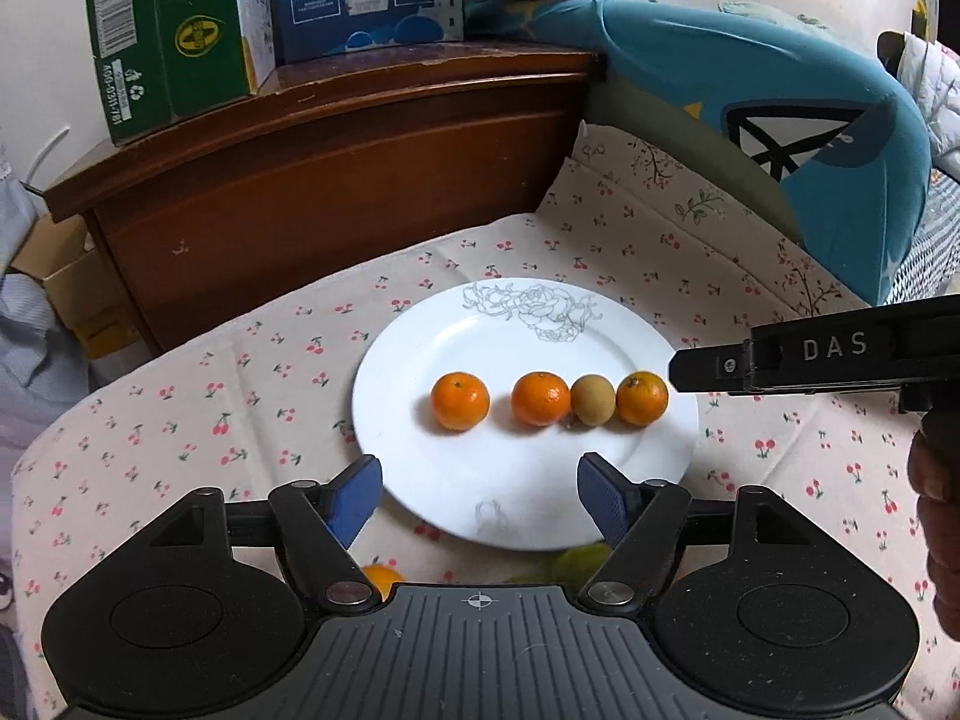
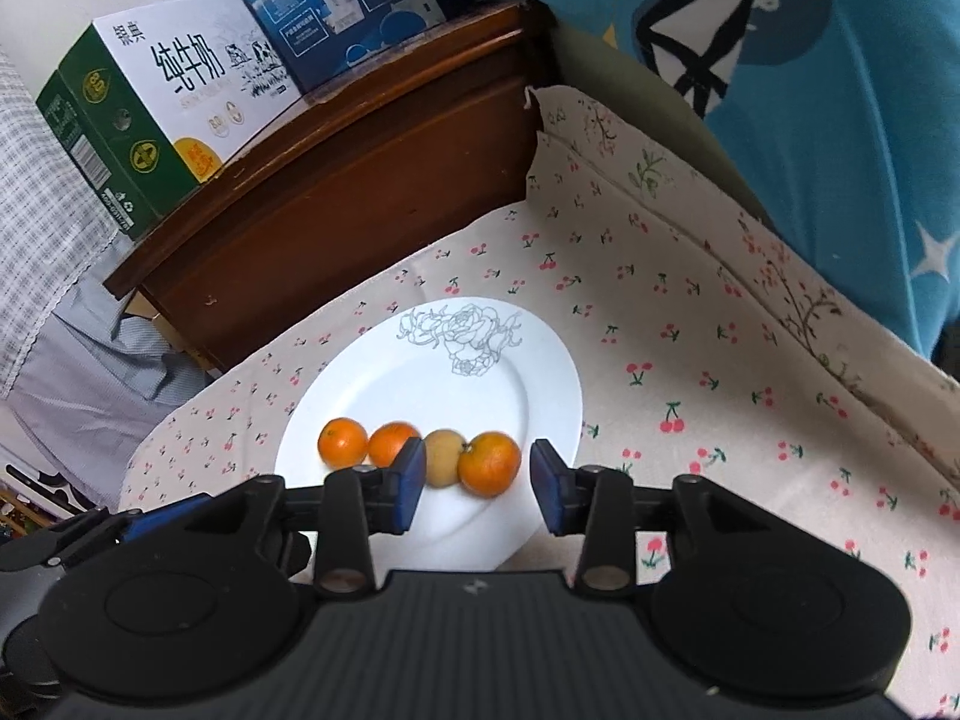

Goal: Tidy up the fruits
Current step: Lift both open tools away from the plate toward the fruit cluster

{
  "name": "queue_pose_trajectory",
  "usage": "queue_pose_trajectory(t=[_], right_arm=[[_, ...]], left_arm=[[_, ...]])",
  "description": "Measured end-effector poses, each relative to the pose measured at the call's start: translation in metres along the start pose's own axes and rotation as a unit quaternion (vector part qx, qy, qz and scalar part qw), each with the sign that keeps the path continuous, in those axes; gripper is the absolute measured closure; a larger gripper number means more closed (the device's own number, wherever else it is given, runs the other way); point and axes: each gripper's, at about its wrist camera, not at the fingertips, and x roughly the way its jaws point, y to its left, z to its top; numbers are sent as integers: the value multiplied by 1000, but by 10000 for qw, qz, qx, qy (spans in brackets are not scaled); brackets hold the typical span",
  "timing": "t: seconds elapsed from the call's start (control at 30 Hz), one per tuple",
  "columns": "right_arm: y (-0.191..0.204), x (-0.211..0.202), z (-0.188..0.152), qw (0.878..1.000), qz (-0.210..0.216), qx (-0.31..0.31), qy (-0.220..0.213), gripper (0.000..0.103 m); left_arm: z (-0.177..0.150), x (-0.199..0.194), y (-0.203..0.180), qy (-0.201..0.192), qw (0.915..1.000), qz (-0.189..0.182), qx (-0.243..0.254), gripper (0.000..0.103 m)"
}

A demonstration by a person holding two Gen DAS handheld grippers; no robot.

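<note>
A white plate (image 1: 420, 468) with a rose drawing lies on the cherry-print cloth. On it, in a row, sit an orange (image 1: 459, 401), a second orange (image 1: 540, 398), a tan round fruit (image 1: 592, 399) and a third orange (image 1: 641, 398). My left gripper (image 1: 480, 495) is open and empty over the plate's near rim. My right gripper (image 2: 474, 483) is open; its pads stand on either side of the third orange (image 2: 489, 463), just short of it, with the tan fruit (image 2: 443, 457) beside. In the left wrist view the right gripper's body (image 1: 828, 360) reaches in from the right.
An orange (image 1: 381, 577) and a green fruit (image 1: 579, 561) lie on the cloth below the left gripper, partly hidden. A wooden headboard (image 1: 336, 192) with milk cartons (image 1: 174, 30) stands behind. A blue pillow (image 1: 780, 138) lies at the right.
</note>
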Motion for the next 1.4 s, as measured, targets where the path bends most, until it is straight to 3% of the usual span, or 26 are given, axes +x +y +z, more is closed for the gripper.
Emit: queue_pose_trajectory(t=[0.2,0.83,1.23,1.4], right_arm=[[2,-14,-13,10000,25,6,-2,63],[21,-56,-80,9987,291,-339,233,63],[37,-63,-121,9954,518,-554,584,63],[50,-60,-138,9921,546,-908,670,63]], left_arm=[[-12,-16,5,53,9999,87,-109,30],[-53,-72,50,-7,9923,283,-1208,30],[-79,-83,46,203,9900,442,-1324,30],[-85,-85,44,264,9896,465,-1336,30]])
